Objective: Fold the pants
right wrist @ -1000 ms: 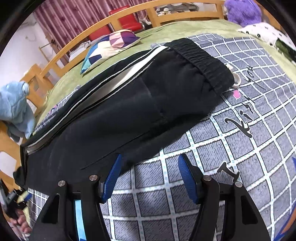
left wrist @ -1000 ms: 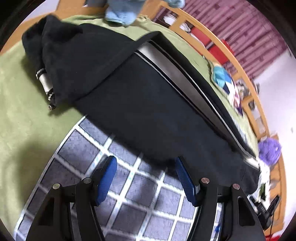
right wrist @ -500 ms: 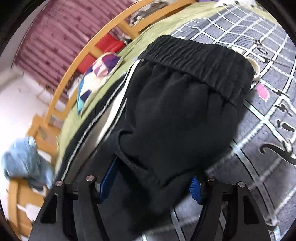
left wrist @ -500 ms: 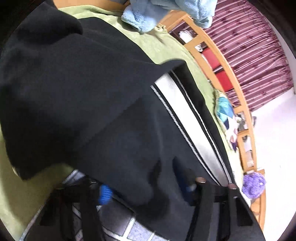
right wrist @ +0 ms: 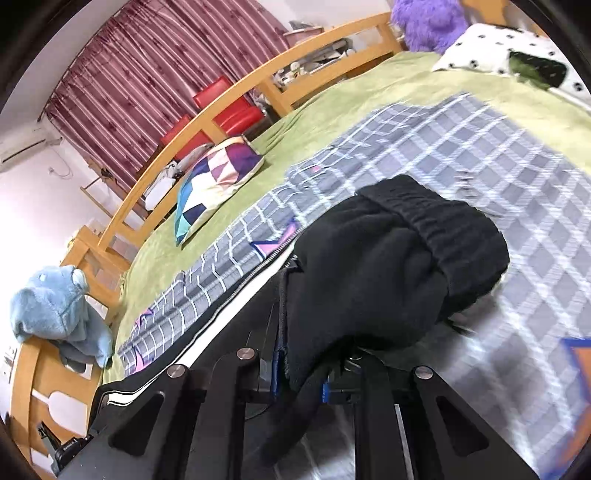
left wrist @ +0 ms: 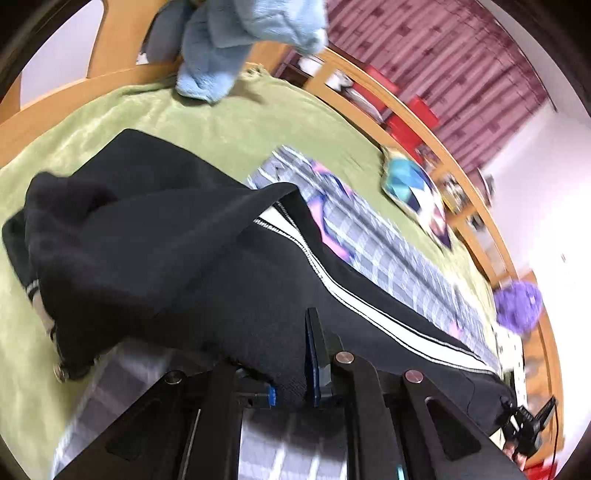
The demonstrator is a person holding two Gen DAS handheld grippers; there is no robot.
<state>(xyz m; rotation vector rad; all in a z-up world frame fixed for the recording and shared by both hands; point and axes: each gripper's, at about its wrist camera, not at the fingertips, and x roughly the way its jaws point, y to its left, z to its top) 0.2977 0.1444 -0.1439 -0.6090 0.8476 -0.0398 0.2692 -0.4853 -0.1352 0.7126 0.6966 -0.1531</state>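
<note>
Pants [left wrist: 155,254] pinched between both jaws

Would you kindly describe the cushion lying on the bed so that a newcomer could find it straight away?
Start at the wooden bed rail in front of the maroon curtain. Just inside it, on the green blanket, lies the cushion, beyond the grey checked quilt. Its geometric patchwork of purple, teal, white and orange is the only such pattern there; the blue plush toy and purple plush toy are furry and single-coloured.
</note>
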